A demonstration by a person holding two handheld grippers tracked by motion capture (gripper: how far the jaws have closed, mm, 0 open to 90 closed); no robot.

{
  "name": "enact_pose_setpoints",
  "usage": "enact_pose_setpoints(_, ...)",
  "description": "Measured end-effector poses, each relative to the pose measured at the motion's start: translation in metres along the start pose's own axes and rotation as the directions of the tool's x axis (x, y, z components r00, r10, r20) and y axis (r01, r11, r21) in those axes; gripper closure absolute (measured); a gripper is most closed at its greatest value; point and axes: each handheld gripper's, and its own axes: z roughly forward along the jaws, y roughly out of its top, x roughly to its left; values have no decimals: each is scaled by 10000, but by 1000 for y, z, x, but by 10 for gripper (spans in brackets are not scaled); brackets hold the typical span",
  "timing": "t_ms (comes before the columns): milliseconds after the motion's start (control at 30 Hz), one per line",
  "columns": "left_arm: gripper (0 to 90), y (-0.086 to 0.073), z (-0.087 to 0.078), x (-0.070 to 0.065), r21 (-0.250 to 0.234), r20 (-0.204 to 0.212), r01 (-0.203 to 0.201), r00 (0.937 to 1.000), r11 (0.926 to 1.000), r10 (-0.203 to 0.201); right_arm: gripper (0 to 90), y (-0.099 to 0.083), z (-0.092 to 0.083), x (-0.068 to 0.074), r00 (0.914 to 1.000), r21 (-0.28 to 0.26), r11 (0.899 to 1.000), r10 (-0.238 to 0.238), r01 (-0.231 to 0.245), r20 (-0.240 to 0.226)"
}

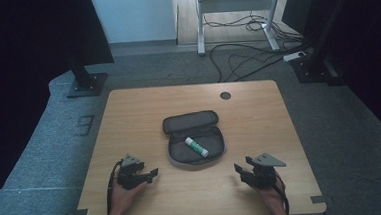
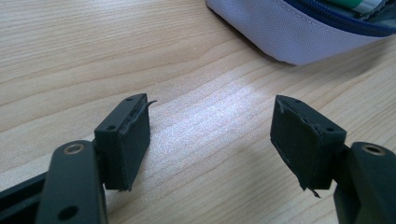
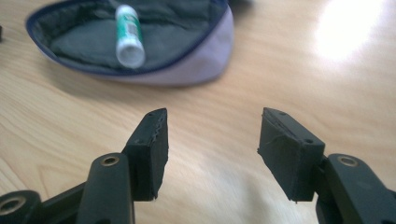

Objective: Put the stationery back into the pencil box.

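An open grey zip case (image 1: 194, 137) lies in the middle of the wooden table (image 1: 129, 121), its lid folded back. A white and green glue stick (image 1: 196, 146) rests inside the lower half. My left gripper (image 1: 153, 174) sits near the front left, jaws open and empty, pointing right toward the case (image 2: 299, 32). My right gripper (image 1: 238, 169) is at the front right, also open and empty, pointing left. From the right gripper view the case (image 3: 196, 65) and the glue stick (image 3: 128, 35) lie just ahead of the jaws.
A round cable hole (image 1: 225, 95) is near the table's far edge. Beyond the table are a desk frame (image 1: 201, 21), loose cables (image 1: 245, 59) on the floor and dark stands (image 1: 84, 79) at both sides.
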Motion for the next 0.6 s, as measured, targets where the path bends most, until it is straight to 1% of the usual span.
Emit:
enact_pose_setpoints(67,290,0,0,0,-18,-17,-15,10000,10000,15,413,-7,-2,-5,9999,93,9999,145,-146,66)
enact_pose_setpoints(133,289,0,0,0,-29,-13,-8,10000,10000,8,412,-9,-3,-7,9998,122,9998,178,-179,102)
enact_pose_setpoints(200,287,0,1,-1,-43,-17,-21,10000,10000,20,411,-15,-7,-11,9992,178,9992,351,-354,195)
enact_pose_setpoints(267,285,0,1,-1,-67,-25,-51,10000,10000,51,406,-18,-9,-13,9990,274,9990,336,-343,278)
enact_pose_setpoints(400,284,-1,1,-1,-71,-83,-85,9999,9999,85,404,-19,-11,-14,9986,276,9988,405,-415,337)
enact_pose_setpoints(600,284,-1,2,-2,-83,-88,-89,9999,9999,88,402,-18,-9,-14,9988,344,9987,359,-370,335)
